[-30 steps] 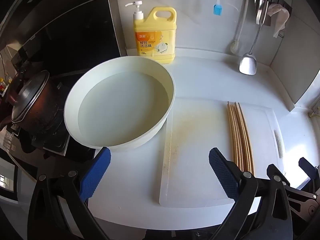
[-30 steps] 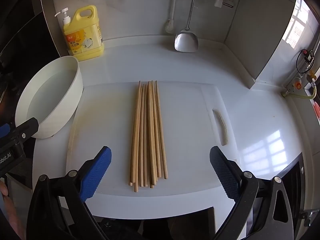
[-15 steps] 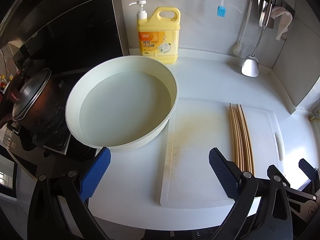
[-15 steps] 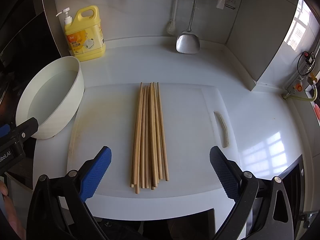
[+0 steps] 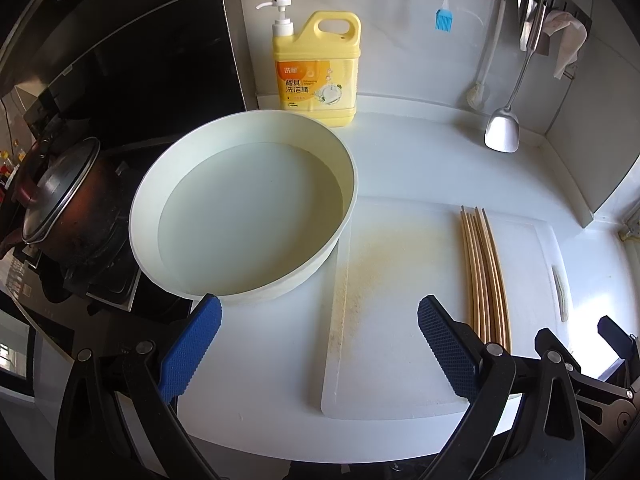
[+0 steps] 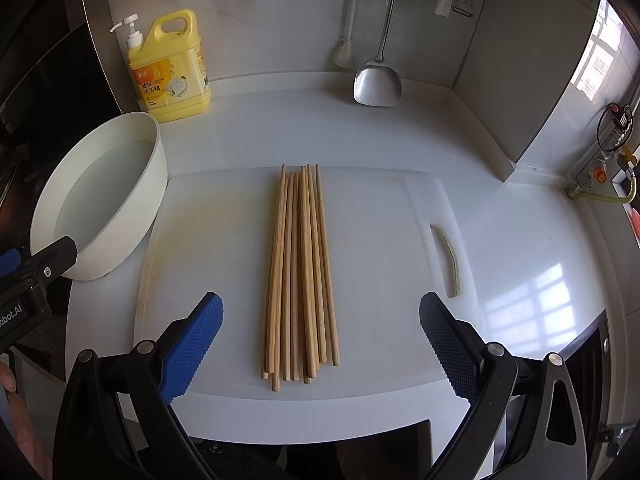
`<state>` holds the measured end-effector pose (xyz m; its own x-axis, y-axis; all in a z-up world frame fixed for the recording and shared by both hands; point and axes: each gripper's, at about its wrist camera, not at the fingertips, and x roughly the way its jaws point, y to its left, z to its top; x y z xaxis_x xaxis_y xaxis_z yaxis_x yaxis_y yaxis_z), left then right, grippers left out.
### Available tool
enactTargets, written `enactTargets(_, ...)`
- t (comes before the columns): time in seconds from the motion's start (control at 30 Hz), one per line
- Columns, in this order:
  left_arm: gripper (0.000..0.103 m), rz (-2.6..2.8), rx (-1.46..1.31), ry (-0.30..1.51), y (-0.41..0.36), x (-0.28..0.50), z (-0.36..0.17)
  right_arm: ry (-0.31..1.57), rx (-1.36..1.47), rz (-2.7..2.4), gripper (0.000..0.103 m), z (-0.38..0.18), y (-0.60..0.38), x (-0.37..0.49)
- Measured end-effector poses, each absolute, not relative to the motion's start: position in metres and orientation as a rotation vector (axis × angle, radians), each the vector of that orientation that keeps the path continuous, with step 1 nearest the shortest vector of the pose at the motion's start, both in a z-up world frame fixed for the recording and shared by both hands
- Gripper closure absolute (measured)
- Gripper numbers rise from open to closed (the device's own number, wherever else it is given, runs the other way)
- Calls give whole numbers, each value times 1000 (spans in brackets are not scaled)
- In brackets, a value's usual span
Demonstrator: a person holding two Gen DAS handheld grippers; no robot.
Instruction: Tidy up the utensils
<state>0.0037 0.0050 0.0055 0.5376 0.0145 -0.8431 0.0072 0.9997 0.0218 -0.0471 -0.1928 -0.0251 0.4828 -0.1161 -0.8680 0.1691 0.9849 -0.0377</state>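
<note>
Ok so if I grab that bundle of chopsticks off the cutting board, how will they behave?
The chopsticks look like thin, stiff wood, probably light. They lie loose, so some will likely slip out or scatter. On the smooth cutting board they may roll or slide if the open right gripper nudges them.

Chinese characters reading 餐具洗洁精 are printed in red on the label of the yellow detergent jug (image 5: 316, 76) standing at the far side of the bench, under a smaller white-on-orange brand mark that is too blurred to be read. In the right wrist view, the partial lettering "obot.AI" is seen on the body of the left gripper (image 6: 20, 312), at the near left edge.
</note>
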Motion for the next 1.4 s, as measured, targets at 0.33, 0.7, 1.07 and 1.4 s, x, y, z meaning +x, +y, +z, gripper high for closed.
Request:
enactTargets(0.33,6,3,24,1004,5,4,5,1051,55,-174,9,-26,-192,-47)
enactTargets(0.7,6,5,30,1000,4,0,3,1049,56,-173,9,-26,-192,-49)
enactTargets(1.07,6,1,33,997,3,-5,4,1045,61,-177,9,-25,-192,-51)
enactTargets(1.4,6,2,32,997,2,-6,5,1035,64,-178,9,-24,-192,-56)
